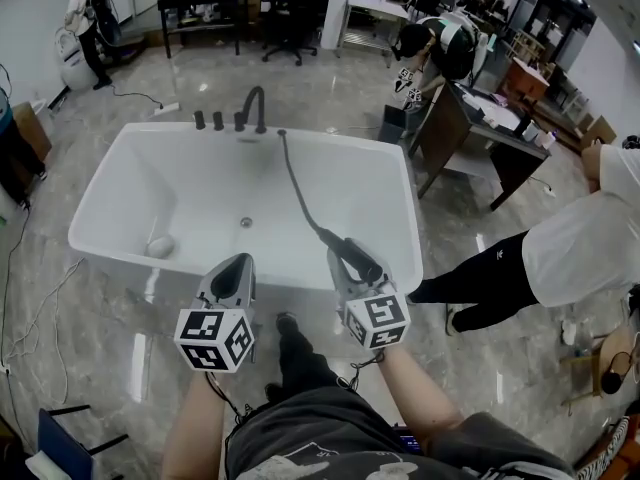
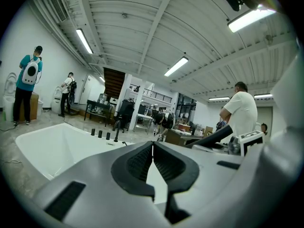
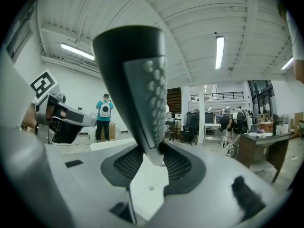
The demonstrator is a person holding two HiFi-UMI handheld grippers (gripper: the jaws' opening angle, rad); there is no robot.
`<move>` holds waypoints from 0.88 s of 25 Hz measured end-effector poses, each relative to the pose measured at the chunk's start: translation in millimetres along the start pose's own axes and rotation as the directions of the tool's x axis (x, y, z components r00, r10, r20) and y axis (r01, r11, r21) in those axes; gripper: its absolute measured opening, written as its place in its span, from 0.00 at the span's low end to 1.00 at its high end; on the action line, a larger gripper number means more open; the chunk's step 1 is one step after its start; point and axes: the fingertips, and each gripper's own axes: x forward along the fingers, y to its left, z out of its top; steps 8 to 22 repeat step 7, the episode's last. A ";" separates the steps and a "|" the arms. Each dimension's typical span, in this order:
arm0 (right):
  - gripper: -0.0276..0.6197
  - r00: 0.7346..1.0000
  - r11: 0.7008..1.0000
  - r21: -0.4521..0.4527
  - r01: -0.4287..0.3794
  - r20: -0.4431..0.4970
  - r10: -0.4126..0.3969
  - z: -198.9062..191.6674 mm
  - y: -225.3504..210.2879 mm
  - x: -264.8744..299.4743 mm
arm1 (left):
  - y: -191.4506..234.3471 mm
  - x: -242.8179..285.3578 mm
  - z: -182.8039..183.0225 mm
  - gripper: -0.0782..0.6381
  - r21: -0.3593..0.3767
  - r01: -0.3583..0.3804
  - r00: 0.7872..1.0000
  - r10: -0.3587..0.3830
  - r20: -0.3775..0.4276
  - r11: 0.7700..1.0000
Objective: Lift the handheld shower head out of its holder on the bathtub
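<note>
glossy grey marble floor (image 1: 330, 93) all round. white bathtub (image 1: 100, 218) sits smack in the middle of it. black desk (image 1: 200, 0) way off at 11 o'clock, office chair (image 1: 290, 13) about 12, brown desk (image 1: 465, 118) at 2. white power strip (image 1: 165, 108) lies on the tiles near the tub at 11, cardboard box (image 1: 32, 128) over at 10.
</note>
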 end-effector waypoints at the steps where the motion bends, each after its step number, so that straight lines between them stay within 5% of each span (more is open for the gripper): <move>1: 0.26 1.000 1.000 0.002 0.002 0.001 -0.002 -0.3 -0.1 -0.4 | 0.5 0.0 -0.2 0.13 -0.002 -0.002 1.000 0.002 0.002 1.000; 22: 0.26 1.000 1.000 -0.001 -0.001 -0.002 0.001 -4.1 2.2 0.5 | 2.0 1.4 -2.3 0.13 -0.006 -0.005 1.000 0.005 0.006 1.000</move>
